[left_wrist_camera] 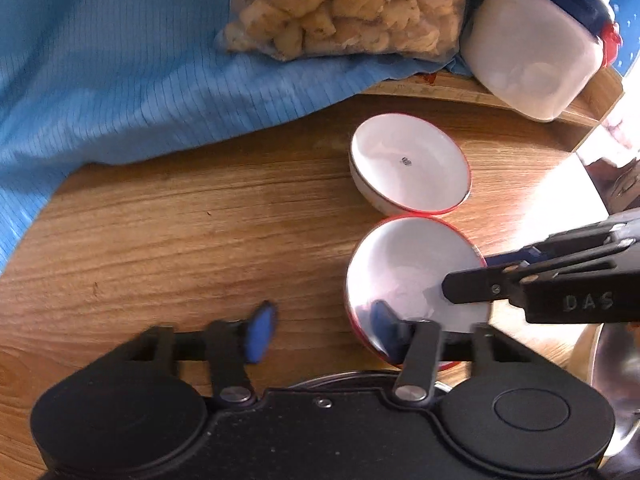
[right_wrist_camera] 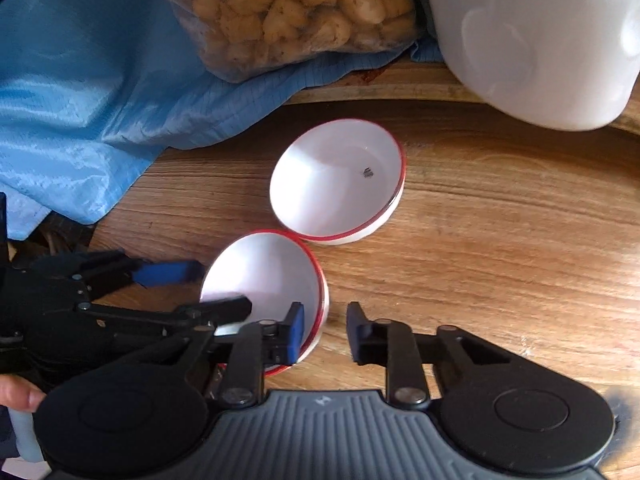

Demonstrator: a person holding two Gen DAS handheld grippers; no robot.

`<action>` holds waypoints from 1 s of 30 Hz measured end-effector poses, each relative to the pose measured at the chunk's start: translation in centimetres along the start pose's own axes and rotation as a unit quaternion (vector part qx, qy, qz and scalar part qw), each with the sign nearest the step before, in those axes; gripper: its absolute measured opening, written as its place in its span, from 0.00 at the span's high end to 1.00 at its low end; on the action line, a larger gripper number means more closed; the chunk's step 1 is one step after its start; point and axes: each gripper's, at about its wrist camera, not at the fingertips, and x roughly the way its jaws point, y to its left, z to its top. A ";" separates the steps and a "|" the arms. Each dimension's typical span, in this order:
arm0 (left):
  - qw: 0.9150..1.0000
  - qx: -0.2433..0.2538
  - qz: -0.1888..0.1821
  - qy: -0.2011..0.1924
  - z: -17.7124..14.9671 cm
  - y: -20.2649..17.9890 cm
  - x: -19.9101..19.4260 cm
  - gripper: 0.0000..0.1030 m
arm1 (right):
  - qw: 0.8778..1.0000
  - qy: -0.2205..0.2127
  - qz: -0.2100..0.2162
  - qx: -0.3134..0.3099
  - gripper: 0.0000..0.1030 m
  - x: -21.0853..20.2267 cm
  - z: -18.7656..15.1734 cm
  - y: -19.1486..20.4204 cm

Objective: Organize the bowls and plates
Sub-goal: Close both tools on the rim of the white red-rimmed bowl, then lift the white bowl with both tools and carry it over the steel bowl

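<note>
Two white bowls with red rims stand on the wooden table (left_wrist_camera: 180, 240), touching rim to rim. The far bowl (left_wrist_camera: 412, 164) (right_wrist_camera: 336, 184) is empty, with a small dark mark inside. Both grippers are at the near bowl (left_wrist_camera: 408, 272) (right_wrist_camera: 264, 272). My left gripper (left_wrist_camera: 322, 312) (right_wrist_camera: 224, 286) straddles its left rim, one blue pad inside and the other well clear outside, so it is open. My right gripper (right_wrist_camera: 325, 312) (left_wrist_camera: 468, 274) straddles the right rim with narrow jaws. Its blue pad is inside, and a strip of table shows between the outer finger and the wall.
A blue cloth (left_wrist_camera: 100, 80) covers the table's left and back. On it lies a clear bag of beige food chunks (left_wrist_camera: 344, 4). A white container with a blue lid (left_wrist_camera: 528, 52) sits on a raised wooden ledge (left_wrist_camera: 440, 88). A metal bowl (left_wrist_camera: 612, 380) is near right.
</note>
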 end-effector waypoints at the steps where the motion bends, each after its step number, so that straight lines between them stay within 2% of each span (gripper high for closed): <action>1: 1.000 -0.010 -0.008 0.002 0.1 0.2 0.0 0.61 | 1.000 0.001 0.004 0.002 0.78 0.1 0.0 0.0; 3: 1.000 -0.021 -0.022 0.002 0.3 0.4 0.1 0.73 | 1.000 0.001 0.006 0.003 0.78 0.4 -0.1 0.0; 4: 0.999 -0.023 -0.028 0.001 0.2 0.6 0.1 0.76 | 1.000 0.002 0.007 0.002 0.80 0.5 -0.1 0.1; 6: 0.999 -0.029 -0.038 0.002 0.2 0.6 0.3 0.89 | 1.000 0.002 0.012 0.001 0.83 0.6 -0.2 0.1; 10: 1.000 0.006 0.000 -0.006 0.3 -1.3 -0.1 0.90 | 1.000 -0.002 0.016 0.002 0.84 0.3 -0.4 0.2; 12: 1.000 0.007 0.010 -0.013 0.4 -2.0 -0.8 0.93 | 1.000 -0.006 0.023 0.006 0.84 -0.2 -0.5 0.0; 16: 1.000 -0.018 -0.003 -0.022 1.0 -2.4 -1.7 0.94 | 0.999 -0.024 0.032 0.007 0.84 -1.9 -1.0 -0.2; 25: 0.999 -0.013 0.007 -0.048 0.0 -5.5 -5.2 0.94 | 0.998 -0.047 0.046 0.015 0.84 -5.5 -2.7 -1.0; 30: 0.998 -0.010 0.006 -0.062 -0.8 -7.4 -6.2 0.94 | 0.997 -0.060 0.038 0.010 0.84 -7.3 -3.7 -1.6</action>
